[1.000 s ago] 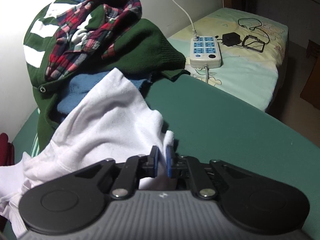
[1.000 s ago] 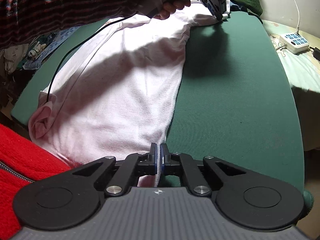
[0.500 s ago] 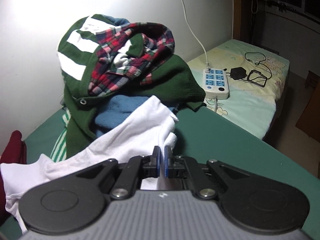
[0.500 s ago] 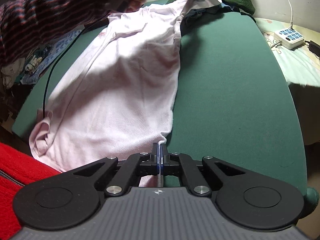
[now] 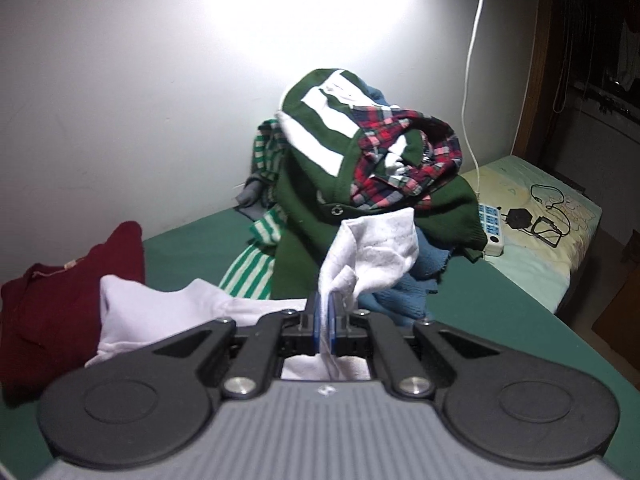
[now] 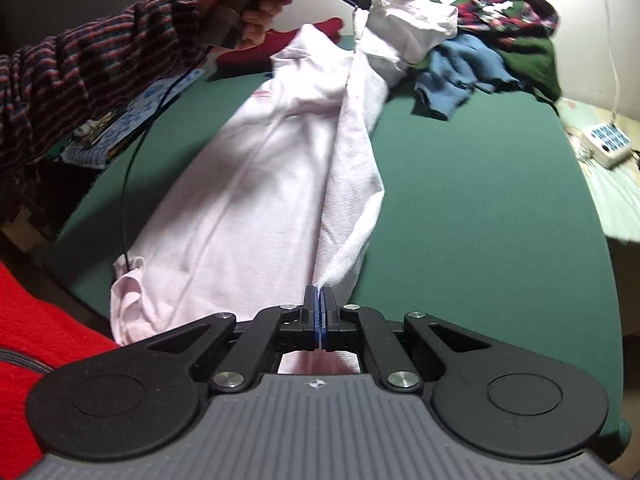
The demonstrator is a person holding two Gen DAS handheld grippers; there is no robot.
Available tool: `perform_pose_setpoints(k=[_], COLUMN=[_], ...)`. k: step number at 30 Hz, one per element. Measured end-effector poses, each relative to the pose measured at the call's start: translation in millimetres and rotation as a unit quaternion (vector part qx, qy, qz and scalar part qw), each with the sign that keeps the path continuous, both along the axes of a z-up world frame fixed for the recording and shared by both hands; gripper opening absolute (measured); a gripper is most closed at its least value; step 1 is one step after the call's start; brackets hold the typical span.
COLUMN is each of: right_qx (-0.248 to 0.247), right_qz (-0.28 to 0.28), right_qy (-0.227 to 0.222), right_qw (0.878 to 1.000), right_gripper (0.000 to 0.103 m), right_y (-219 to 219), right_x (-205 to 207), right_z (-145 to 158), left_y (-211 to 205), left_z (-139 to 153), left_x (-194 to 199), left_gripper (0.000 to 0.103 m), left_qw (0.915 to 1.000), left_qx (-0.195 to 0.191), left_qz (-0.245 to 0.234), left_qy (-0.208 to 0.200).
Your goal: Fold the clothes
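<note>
The white shirt [image 6: 256, 184] lies lengthwise on the green table [image 6: 480, 200], its right-hand edge lifted clear of the surface into a taut ridge between both tools. The right tool [image 6: 321, 312] is clamped on the shirt's hem at the near edge, and the left tool [image 5: 325, 312], held in a hand [image 6: 256, 12] with a striped sleeve, is clamped on the far end of that edge. A pile of clothes [image 5: 372, 168] sits at the table's far edge by the wall, a dark red garment [image 5: 68, 296] at its far left, and a power strip [image 6: 606, 142] rests on the bed beyond the right edge.
</note>
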State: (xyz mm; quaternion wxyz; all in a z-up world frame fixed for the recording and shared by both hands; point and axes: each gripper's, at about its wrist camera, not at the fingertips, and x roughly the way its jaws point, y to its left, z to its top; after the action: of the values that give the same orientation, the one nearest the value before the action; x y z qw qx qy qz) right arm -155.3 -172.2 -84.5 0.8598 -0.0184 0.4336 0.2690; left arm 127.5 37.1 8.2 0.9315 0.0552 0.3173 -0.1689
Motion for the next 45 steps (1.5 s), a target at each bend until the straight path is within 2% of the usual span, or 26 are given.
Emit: perform_pose_setpoints(k=[8,15,19,22,23,25,27,29,32,35,37,39,40,43,45], right_qx=[-0.002,-0.018,0.027,0.062,0.067,0.044,0.001,-0.043,-0.089,-0.099,-0.090,-0.080,-0.072,-0.047,-0.032], right_qz=[0.055,0.080,0.074,0.073,0.070,0.053,0.029,0.027,0.068,0.080,0.076,0.083,0.091,0.118,0.142], right_qy=[0.014,0.063,0.104,0.105,0.105,0.086,0.060,0.037,0.024,0.020,0.025,0.044,0.052,0.068,0.090], right_qw=[0.998,0.995,0.992,0.990,0.990,0.994,0.998,0.998,0.993,0.992,0.993,0.992,0.992,0.990,0.985], right_gripper=[0.000,0.001,0.007,0.009,0.014,0.020,0.036,0.040,0.042,0.042,0.042,0.022,0.007,0.004,0.000], right_y=[51.1,76.3,80.8,66.8,57.8,41.3,32.4,28.9,33.5,35.3,34.3,37.3,38.0,40.5,42.9], right_x=[-8.5,-4.8,-4.5,-12.4,-15.9,-25.3,-30.9,-34.8,-35.1,-29.6,-23.6,-21.5,-23.0,-36.3,-43.8], right_z=[6.8,-10.6,-15.6,-3.3,-0.6,5.6,6.8,3.4,-12.4,-25.7,-33.4,-36.4,-34.5,-22.3,-17.2], left_y=[75.1,105.7,113.6,115.3,115.6,114.1,112.8,113.4,112.6,110.7,111.2,113.3,114.7,119.5,121.2], left_z=[-29.4,-69.3,-85.8,-92.8,-94.9,-98.7,-101.9,-103.7,-102.8,-100.5,-95.9,-89.7,-86.1,-74.0,-63.9], left_x=[-13.0,-22.6,-19.6,-16.0,-15.1,-14.6,-14.6,-13.4,-12.9,-13.5,-17.0,-23.0,-27.2,-44.0,-62.3], left_gripper=[0.001,0.001,0.001,0.002,0.002,0.002,0.002,0.002,0.002,0.004,0.009,0.009,0.009,0.009,0.009], left_qw=[0.9977,0.9938,0.9910,0.9901,0.9899,0.9902,0.9905,0.9902,0.9905,0.9913,0.9922,0.9934,0.9941,0.9957,0.9969], left_qx=[-0.030,-0.036,-0.042,-0.045,-0.045,-0.040,-0.034,-0.036,-0.031,-0.022,-0.016,-0.008,-0.002,0.013,0.004], left_qz=[0.049,0.073,0.088,0.091,0.091,0.088,0.086,0.085,0.082,0.077,0.074,0.066,0.062,0.048,0.032], left_qy=[0.037,0.076,0.091,0.098,0.099,0.101,0.102,0.104,0.105,0.104,0.099,0.093,0.089,0.078,0.072])
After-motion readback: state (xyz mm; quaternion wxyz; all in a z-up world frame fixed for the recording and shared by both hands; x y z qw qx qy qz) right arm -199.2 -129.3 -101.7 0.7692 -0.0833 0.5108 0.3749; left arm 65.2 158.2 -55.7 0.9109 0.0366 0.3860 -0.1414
